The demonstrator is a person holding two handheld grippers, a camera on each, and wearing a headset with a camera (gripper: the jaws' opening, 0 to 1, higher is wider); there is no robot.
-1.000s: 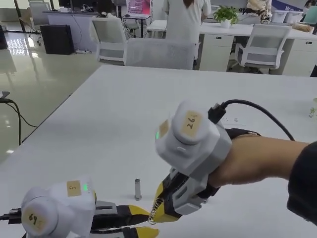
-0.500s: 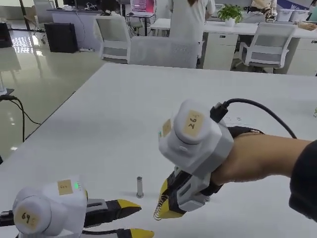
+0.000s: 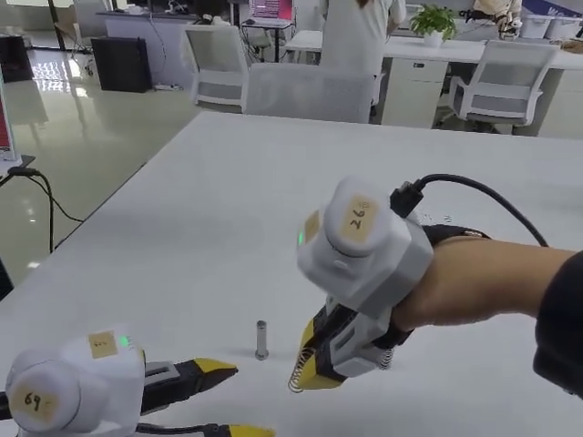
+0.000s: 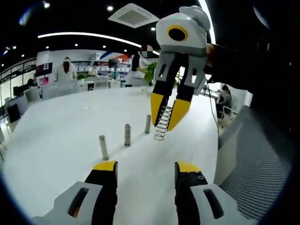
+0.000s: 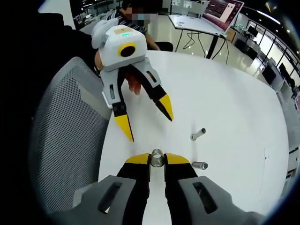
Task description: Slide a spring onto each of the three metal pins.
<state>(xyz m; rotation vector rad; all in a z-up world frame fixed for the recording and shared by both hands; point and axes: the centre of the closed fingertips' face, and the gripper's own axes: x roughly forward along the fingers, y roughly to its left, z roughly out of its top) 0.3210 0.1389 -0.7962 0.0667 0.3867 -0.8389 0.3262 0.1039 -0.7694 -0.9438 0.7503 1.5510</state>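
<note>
My right gripper (image 3: pixel 308 371) hangs above the white table, shut on a coil spring (image 3: pixel 301 369) that points down from its yellow tips. In the right gripper view the spring (image 5: pixel 157 158) sits end-on between the closed jaws. A bare metal pin (image 3: pixel 261 340) stands just left of the spring. The left gripper view shows that bare pin (image 4: pixel 103 146) beside two pins that carry springs (image 4: pixel 127 134) (image 4: pixel 148 124), with the held spring (image 4: pixel 162 123) hanging right of them. My left gripper (image 3: pixel 239 399) is open at the bottom left, a little short of the pin, its jaws (image 4: pixel 146 167) holding nothing.
The table's left edge (image 3: pixel 100 205) drops to a shiny floor with a cable. Office chairs (image 3: pixel 305 91) stand at the far edge, with a person behind them. A grey mesh chair back (image 5: pixel 70 122) lies near the table's front.
My left gripper has drawn back to the lower left, away from the spring. The right gripper keeps the spring close beside the bare pin. The head camera has tilted.
</note>
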